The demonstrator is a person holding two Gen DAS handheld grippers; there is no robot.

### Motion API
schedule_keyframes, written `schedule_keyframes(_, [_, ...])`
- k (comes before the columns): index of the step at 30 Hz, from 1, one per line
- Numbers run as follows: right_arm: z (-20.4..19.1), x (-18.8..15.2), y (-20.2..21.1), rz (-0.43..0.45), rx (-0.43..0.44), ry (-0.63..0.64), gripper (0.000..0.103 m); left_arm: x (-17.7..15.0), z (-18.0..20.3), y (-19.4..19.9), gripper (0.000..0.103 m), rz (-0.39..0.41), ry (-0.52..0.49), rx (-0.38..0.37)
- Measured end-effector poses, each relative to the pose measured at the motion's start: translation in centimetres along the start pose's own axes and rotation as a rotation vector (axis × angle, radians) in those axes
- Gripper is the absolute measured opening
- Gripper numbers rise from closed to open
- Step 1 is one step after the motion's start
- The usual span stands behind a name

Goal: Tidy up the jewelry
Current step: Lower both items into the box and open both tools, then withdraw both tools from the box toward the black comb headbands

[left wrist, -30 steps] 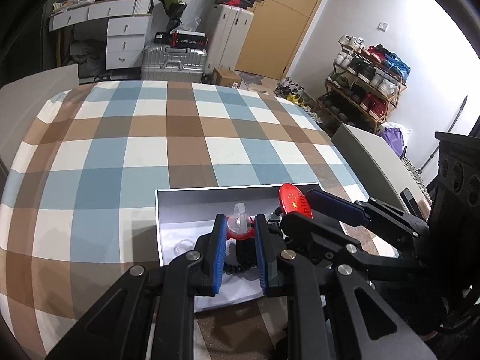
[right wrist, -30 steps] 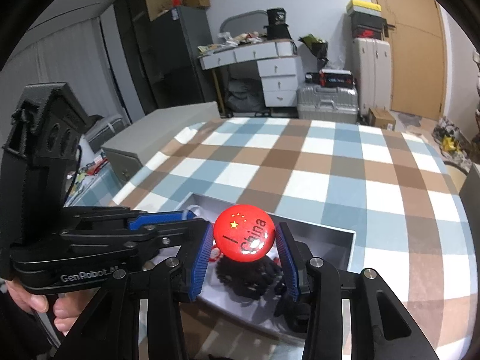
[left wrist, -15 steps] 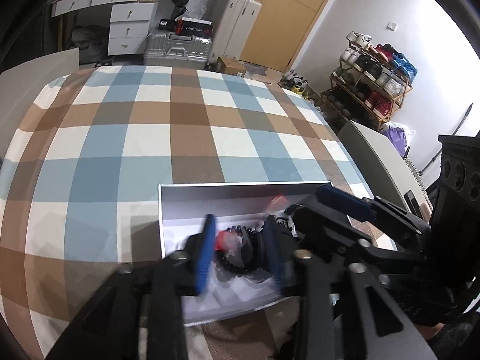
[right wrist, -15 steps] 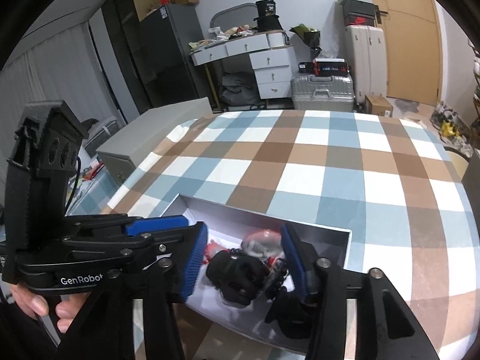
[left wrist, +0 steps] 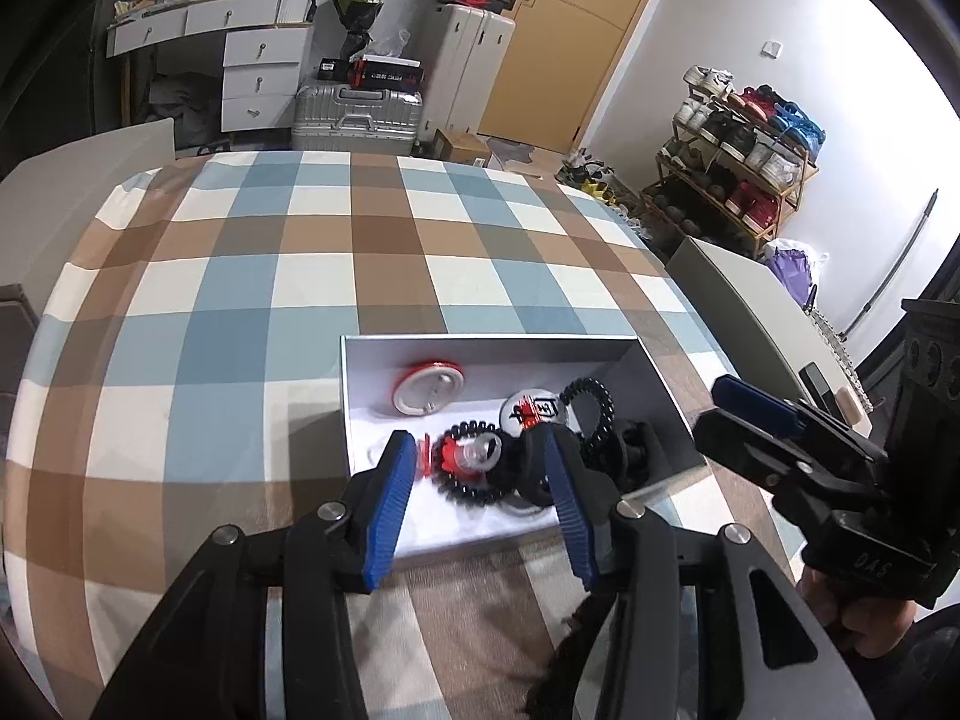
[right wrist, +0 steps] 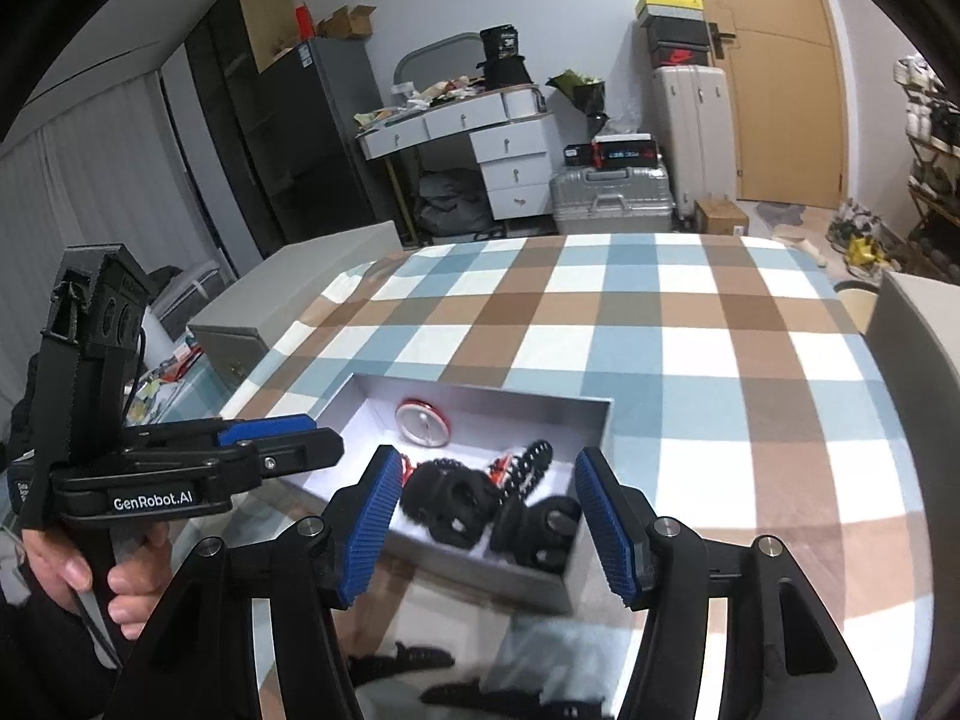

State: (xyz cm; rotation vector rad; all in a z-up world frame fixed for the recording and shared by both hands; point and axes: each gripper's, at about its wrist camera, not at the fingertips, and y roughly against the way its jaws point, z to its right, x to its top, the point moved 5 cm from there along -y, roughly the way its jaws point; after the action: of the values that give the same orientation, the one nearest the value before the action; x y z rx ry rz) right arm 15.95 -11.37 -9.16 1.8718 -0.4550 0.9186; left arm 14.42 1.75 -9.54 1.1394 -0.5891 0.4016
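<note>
An open grey box (left wrist: 492,354) (right wrist: 480,399) sits on the plaid tablecloth. A red-rimmed badge (left wrist: 429,387) (right wrist: 423,420) lies face down in it, near a white badge (left wrist: 534,411), black coil hair ties (left wrist: 591,408) (right wrist: 450,501) and a black bead bracelet (left wrist: 474,489) around a red and clear piece (left wrist: 465,453). My left gripper (left wrist: 471,444) (right wrist: 324,435) hovers over the box's near side, its jaws opening and pressing on nothing. My right gripper (right wrist: 489,459) (left wrist: 717,405) hangs over the black ties, its jaws also opening and holding nothing.
The plaid cloth (left wrist: 240,330) stretches far beyond the box. Low grey cabinets (right wrist: 288,306) (left wrist: 750,300) flank the table. Black pieces (right wrist: 402,657) lie on the cloth near the front edge. Suitcases, a white desk and a shoe rack stand further back.
The right gripper opened and let go of the red badge, which now lies face down in the box. The left gripper opened off the red and clear piece. The right gripper drew back slightly.
</note>
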Motion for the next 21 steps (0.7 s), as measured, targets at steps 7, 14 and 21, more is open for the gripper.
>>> schedule_keyframes(7, [-0.3,-1.3,2.7,0.050,-0.007,0.005,0.072,-1.0,0.9,1.5,0.040,0.026,-0.034,0.014])
schedule_keyframes(14, [0.2,-4.5,3.6,0.010,-0.047,-0.024,0.083,-2.6,1.6,2.6,0.062,0.058,-0.046,0.048])
schedule_keyframes(21, [0.0,-7.5,4.4,-0.039,-0.095,0.003,0.086,-4.8,2.0,2.2,0.066,0.020,-0.047,0.059])
